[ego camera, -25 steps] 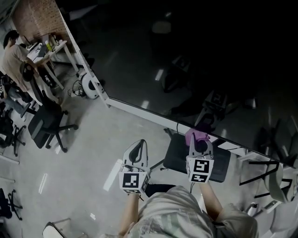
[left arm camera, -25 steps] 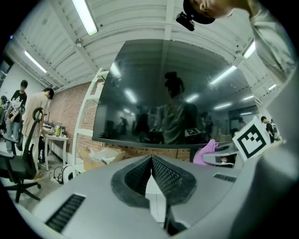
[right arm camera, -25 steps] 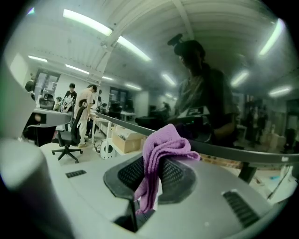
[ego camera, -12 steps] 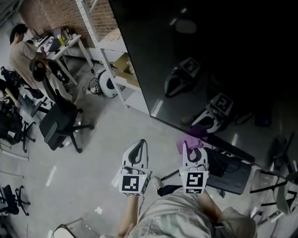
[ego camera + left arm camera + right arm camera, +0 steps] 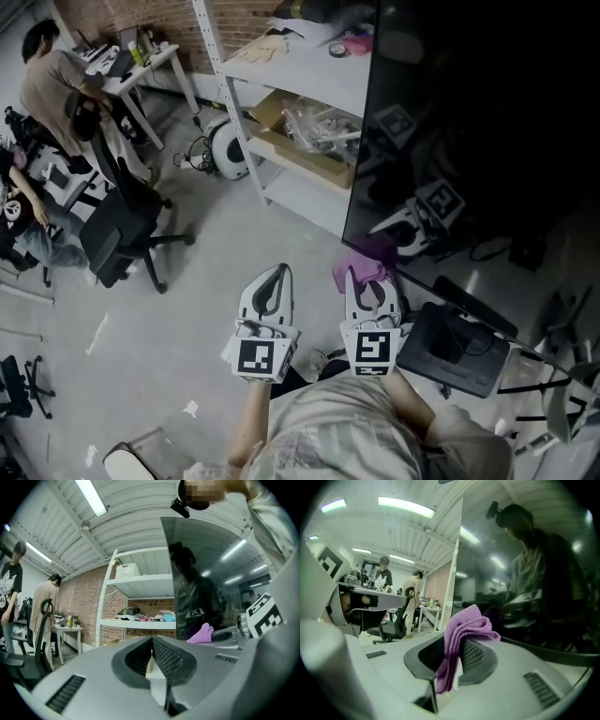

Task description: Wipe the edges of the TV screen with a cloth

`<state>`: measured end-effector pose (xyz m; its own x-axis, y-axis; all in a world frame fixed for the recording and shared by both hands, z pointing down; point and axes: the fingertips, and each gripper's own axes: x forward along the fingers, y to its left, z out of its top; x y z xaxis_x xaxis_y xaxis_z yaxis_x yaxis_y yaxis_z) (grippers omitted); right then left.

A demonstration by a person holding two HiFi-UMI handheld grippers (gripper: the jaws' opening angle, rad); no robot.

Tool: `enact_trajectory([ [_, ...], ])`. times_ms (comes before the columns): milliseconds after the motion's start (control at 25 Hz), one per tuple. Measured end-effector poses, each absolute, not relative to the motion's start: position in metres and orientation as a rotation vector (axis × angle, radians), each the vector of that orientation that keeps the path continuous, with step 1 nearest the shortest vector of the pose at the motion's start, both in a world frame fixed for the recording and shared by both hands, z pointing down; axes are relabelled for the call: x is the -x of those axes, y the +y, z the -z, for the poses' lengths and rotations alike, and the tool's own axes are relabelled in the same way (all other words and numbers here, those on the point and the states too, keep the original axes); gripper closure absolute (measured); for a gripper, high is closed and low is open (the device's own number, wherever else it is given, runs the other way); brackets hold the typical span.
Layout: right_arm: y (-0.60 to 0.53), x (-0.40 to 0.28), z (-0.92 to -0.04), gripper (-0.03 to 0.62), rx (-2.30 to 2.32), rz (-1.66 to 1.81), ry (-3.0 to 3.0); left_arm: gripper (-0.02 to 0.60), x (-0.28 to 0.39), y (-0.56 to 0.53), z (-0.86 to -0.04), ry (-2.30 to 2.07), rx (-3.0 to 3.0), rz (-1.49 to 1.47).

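- Pinched tight in the right gripper: purple cloth, bunched past the tips, just beside the TV screen at its left edge, likely ready for rubbing.
- Pressed together on nothing: left gripper, farther from the TV screen, seemingly kept clear.

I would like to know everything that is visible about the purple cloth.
The cloth is purple and soft, and looks like microfibre. It is folded into several bunched layers and pinched between the jaws of the right gripper. It sticks up above them and hangs down below. It sits near an edge of the dark TV screen, but contact cannot be confirmed.
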<state>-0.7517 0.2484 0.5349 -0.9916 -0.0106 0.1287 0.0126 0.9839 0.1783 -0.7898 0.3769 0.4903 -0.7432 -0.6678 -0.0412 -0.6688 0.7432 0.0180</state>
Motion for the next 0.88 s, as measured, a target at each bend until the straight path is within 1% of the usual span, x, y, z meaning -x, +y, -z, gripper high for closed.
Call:
enact_trajectory([
  [160, 0.269, 0.772, -0.534, 0.531, -0.047, 0.249, -3.014, 0.566, 0.811, 0.382, -0.487, 2.863, 1.203, -0.094],
  [360, 0.281, 0.786, -0.533, 0.531, -0.227, 0.229, -3.018, 0.566, 0.843, 0.378, -0.483, 2.742, 1.408, -0.104],
  [600, 0.286, 0.805, -0.527, 0.531, -0.602, 0.145, -2.965, 0.566, 0.885, 0.387, -0.478, 2.577, 1.708, -0.056],
  [760, 0.284, 0.814, -0.526, 0.531, -0.891, 0.186, -2.864, 0.566, 0.907, 0.383, -0.468, 2.413, 1.921, -0.072],
  [880, 0.285, 0.827, -0.523, 0.531, -1.014, 0.171, -2.825, 0.566, 0.92, 0.382, -0.459, 2.32, 2.003, -0.073],
])
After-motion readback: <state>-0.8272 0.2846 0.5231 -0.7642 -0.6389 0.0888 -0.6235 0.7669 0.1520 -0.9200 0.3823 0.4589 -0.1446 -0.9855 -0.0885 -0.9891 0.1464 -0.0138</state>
